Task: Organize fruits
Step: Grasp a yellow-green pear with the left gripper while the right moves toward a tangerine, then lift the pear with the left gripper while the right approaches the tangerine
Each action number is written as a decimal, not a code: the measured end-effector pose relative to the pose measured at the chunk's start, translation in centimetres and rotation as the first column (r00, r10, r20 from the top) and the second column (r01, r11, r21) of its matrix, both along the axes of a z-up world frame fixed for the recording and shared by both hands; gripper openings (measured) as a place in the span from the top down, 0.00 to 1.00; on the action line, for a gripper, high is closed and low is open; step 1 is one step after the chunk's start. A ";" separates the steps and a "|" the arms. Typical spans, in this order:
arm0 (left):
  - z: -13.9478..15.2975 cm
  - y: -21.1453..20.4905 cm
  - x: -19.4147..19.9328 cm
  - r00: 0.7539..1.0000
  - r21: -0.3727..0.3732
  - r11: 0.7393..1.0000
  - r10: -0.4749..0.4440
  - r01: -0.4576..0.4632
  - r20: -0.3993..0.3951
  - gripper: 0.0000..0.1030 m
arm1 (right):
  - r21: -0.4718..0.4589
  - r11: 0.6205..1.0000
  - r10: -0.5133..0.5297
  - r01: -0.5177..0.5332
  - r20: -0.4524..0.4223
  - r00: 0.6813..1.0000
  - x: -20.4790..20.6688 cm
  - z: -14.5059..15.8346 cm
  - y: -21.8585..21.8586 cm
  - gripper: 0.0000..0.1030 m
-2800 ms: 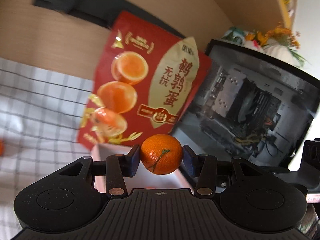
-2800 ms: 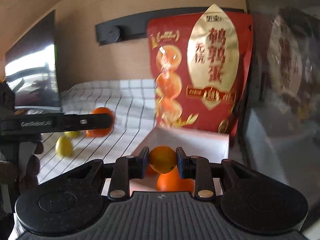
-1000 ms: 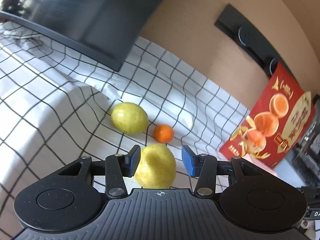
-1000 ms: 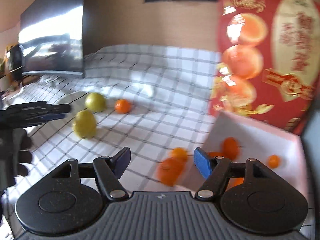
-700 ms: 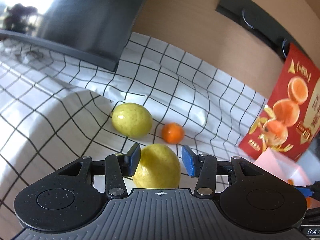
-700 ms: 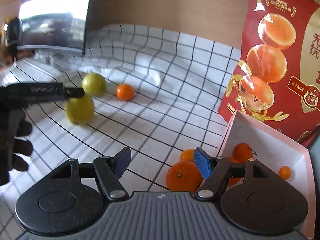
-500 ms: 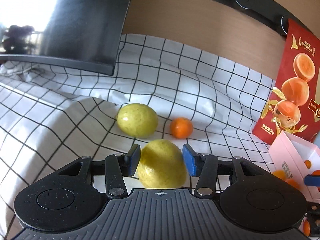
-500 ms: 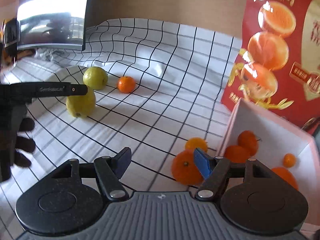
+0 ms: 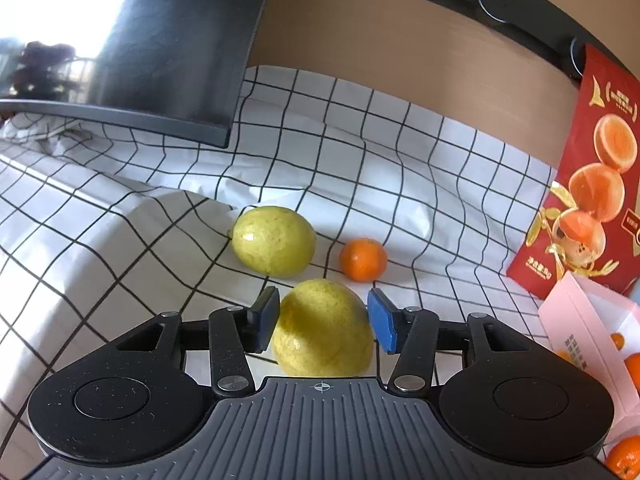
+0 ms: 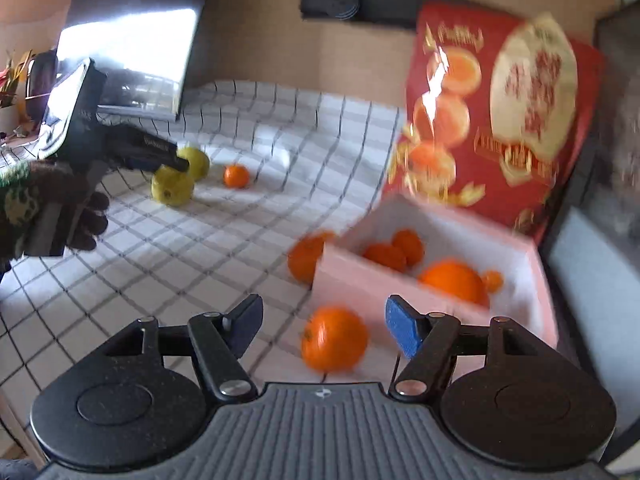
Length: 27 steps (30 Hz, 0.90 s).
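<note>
The left tool (image 9: 322,322) straddles a yellow oval lemon (image 9: 323,328) low in centre frame, blue pads just clear of it, nothing gripped. The right tool (image 10: 324,326) gapes wide around a round orange mandarin (image 10: 334,344), just left of the pink cardboard box (image 10: 360,284).

White cloth (image 9: 120,256) with black grid; yellow-green lemons (image 9: 274,240); orange mandarins (image 10: 334,338); pale pink box (image 10: 538,280), white inside; red and gold bag (image 10: 500,116); blue gripper pad (image 9: 380,326).

Two low wrist views over one checked cloth (image 9: 400,168), shared lemons (image 10: 172,189).
</note>
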<state>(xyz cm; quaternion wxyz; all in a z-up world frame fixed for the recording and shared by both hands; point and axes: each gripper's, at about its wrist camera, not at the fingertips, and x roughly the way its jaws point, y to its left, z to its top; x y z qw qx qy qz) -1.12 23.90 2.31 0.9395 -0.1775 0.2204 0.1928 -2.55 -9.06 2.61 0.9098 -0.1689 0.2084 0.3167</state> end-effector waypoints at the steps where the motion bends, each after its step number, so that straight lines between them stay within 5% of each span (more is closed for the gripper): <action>1: 0.1 -0.2 0.0 1.000 0.000 1.000 0.000 0.000 -0.001 0.48 | 0.012 1.000 -0.005 0.006 -0.042 0.999 0.5 -0.4 -0.3 0.34; 8: -0.2 0.3 0.1 1.000 -0.005 1.000 0.006 -0.006 -0.029 0.44 | 0.087 0.995 -0.025 0.049 -0.261 0.965 3.9 -3.1 -0.3 0.34; 16: -1.4 1.0 1.0 0.997 -0.103 0.994 -0.044 0.037 -0.065 0.36 | 0.104 0.993 -0.032 0.063 -0.277 0.960 4.2 -3.1 -0.7 0.34; 27: -1.5 -0.4 0.6 0.994 -0.053 0.996 -0.074 0.070 -0.081 0.37 | 0.114 0.992 -0.028 0.062 -0.279 0.960 4.3 -3.0 -0.9 0.34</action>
